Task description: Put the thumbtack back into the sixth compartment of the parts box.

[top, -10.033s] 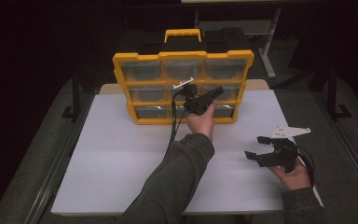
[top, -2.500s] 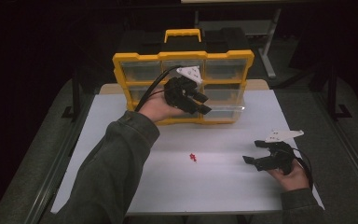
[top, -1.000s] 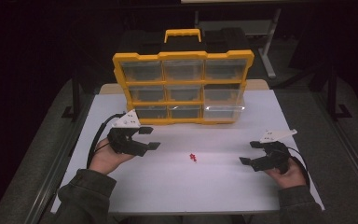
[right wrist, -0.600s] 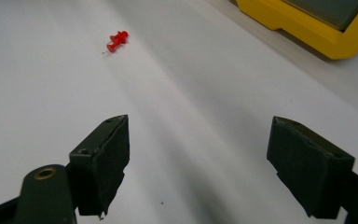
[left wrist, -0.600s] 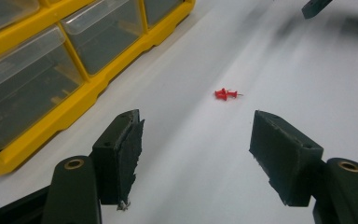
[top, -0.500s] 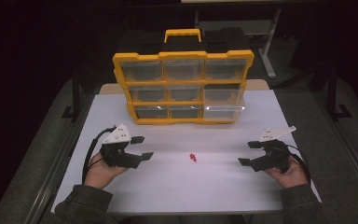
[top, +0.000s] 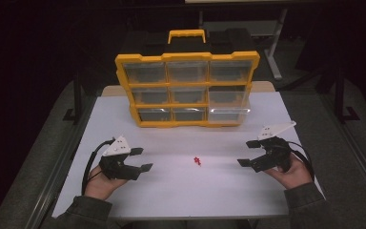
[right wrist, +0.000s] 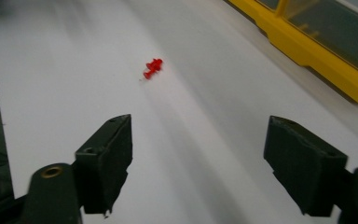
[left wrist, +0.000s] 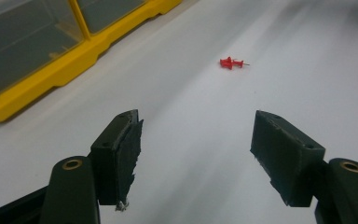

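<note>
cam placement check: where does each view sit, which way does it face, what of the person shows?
High view: above the person's side, facing forward and down on the white table, yellow drawer organizer, both forearms, left hand-held gripper, right hand-held gripper.
Left gripper view: along its open jaws toward the red pushpins.
Right gripper view: likewise, from the opposite side.
Shared: pushpins, organizer, table.

Lab or test-bench setting, not home. White tabletop (top: 181,191) on plain table, dark unlit surround, grey floor either side. Metal stand legs (top: 276,57) behind table. Yellow parts organizer (top: 187,90) with clear drawers and carry handle stands at far edge, workshop-type storage. Person's hands hold instrumented grippers with trailing cables and tracking plates: recording rig.
</note>
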`<action>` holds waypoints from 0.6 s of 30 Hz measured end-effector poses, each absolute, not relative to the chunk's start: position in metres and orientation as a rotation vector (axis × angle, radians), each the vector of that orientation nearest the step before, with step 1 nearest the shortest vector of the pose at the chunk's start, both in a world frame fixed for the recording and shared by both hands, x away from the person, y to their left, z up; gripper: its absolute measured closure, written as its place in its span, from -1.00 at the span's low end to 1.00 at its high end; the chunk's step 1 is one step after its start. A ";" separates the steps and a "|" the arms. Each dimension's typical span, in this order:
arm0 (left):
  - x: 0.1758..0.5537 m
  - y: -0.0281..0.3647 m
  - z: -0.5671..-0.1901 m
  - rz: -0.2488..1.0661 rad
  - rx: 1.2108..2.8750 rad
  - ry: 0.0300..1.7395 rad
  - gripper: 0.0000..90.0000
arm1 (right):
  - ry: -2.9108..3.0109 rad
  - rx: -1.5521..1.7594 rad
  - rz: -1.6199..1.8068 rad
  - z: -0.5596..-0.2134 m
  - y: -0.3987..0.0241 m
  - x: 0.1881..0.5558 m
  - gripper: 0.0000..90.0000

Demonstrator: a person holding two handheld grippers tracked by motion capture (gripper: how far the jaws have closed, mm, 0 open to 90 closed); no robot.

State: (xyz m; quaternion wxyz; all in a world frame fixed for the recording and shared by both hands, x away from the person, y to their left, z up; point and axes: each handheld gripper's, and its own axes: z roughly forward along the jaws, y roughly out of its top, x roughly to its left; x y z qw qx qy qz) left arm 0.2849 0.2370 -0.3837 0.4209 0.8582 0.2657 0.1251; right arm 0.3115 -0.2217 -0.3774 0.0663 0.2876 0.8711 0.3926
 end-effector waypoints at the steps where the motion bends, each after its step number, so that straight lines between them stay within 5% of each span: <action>1: 0.284 0.237 -0.385 0.313 2.152 0.661 -0.28 | 2.633 0.860 1.180 -0.376 -0.219 0.312 -0.44; 11: 0.279 0.244 -0.388 0.326 2.134 0.672 -0.28 | 2.719 0.730 1.094 -0.374 -0.163 0.325 0.06; 18: 0.280 0.248 -0.391 0.331 2.124 0.669 -0.29 | 2.780 0.689 1.067 -0.386 -0.131 0.341 0.23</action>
